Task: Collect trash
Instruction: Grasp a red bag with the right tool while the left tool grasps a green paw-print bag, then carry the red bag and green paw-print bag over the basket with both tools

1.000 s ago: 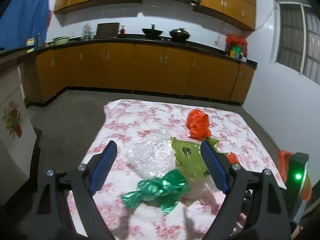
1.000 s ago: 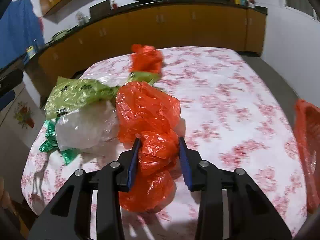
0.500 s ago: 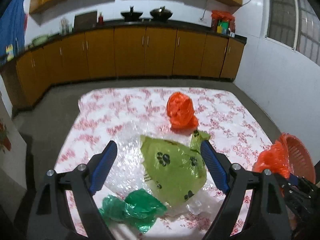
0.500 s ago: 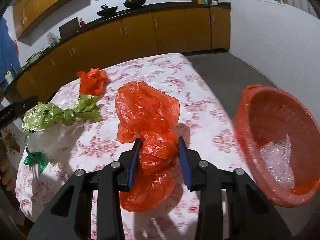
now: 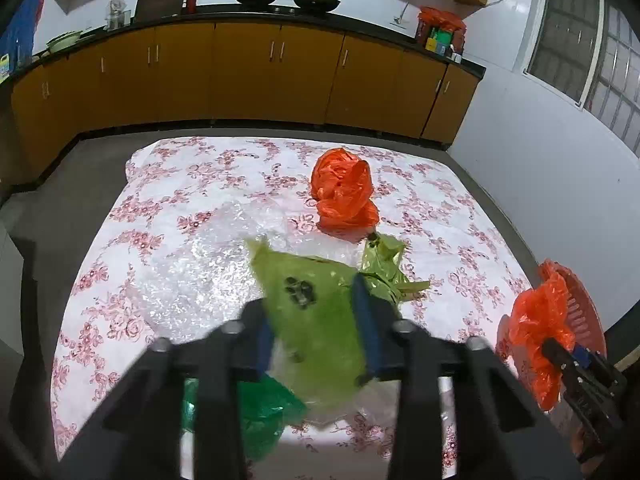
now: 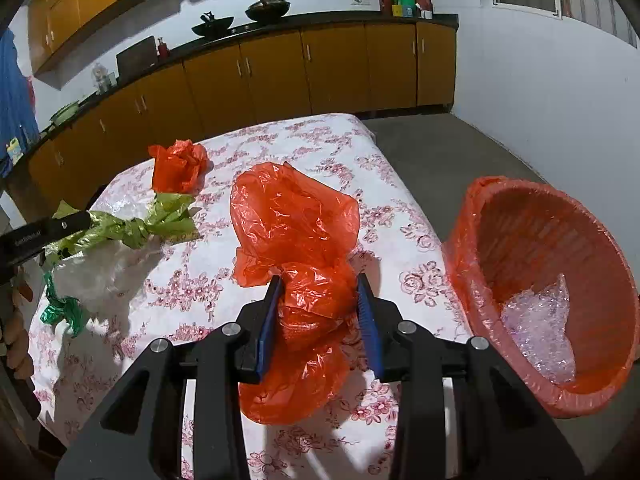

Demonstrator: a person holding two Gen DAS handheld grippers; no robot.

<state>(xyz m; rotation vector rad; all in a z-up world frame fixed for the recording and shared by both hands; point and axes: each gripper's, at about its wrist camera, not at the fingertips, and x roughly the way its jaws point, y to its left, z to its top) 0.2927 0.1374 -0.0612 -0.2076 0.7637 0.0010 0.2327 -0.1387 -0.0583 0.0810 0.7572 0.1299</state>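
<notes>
- Left gripper (image 5: pixel 316 324): jaws closing around the light-green bag (image 5: pixel 316 320), which lies between the blue pads at the near edge of the table (image 5: pixel 460 216); the view is motion-blurred, so firm pad contact cannot be confirmed.
- Right gripper (image 6: pixel 318 312): pinching the orange bag (image 6: pixel 296 232), crumpled thin film that bulges above and sags below the pads; it hangs near the table's right edge, just left of the orange basket (image 6: pixel 500 216).
- Basket: rigid ribbed plastic, round, tilted towards the camera, with a piece of clear bubble wrap (image 6: pixel 540 328) already inside.
- Remaining trash: a second crumpled orange bag (image 5: pixel 344 196) farther back; a sheet of bubble wrap (image 5: pixel 208 268) beneath and left of the light-green bag; a dark-green foil wrapper (image 5: pixel 260 412) at the near edge.
- Risk, left side: the slick, thin film may slip out of the closing jaws, or the pads may also catch the bubble wrap below and drag it.
- Risk, right side: the light orange bag may snag on the basket rim or drift outside when released, since the film holds no shape.
- Floral tablecloth: may wrinkle if pinched.
</notes>
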